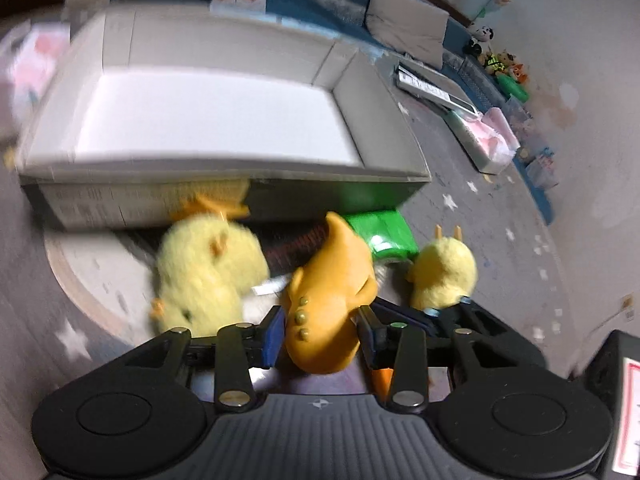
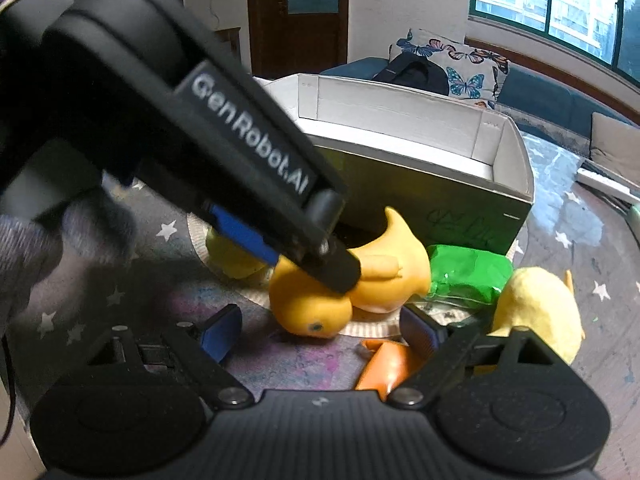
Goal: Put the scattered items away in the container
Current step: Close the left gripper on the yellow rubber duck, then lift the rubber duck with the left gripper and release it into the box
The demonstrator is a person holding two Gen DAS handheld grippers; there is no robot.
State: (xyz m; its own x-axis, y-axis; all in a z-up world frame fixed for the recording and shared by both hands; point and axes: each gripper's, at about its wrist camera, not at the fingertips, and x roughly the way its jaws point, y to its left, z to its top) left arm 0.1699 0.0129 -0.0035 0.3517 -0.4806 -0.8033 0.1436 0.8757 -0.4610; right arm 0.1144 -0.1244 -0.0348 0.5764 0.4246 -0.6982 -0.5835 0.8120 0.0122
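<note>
An orange rubber duck (image 1: 330,300) lies on the floor mat in front of a white cardboard box (image 1: 224,120). My left gripper (image 1: 322,334) is shut on the duck, a blue pad on each side of it. In the right wrist view the left gripper (image 2: 308,260) clamps the duck (image 2: 360,284) from above. My right gripper (image 2: 320,328) is open and empty, just in front of the duck. The box (image 2: 440,168) stands open behind it.
Two yellow plush chicks (image 1: 208,272) (image 1: 444,272) flank the duck. A green packet (image 1: 384,232) lies by the box. An orange toy (image 2: 384,364) lies under my right gripper. A sofa with cushions (image 2: 472,68) and toys along the wall (image 1: 500,64) stand behind.
</note>
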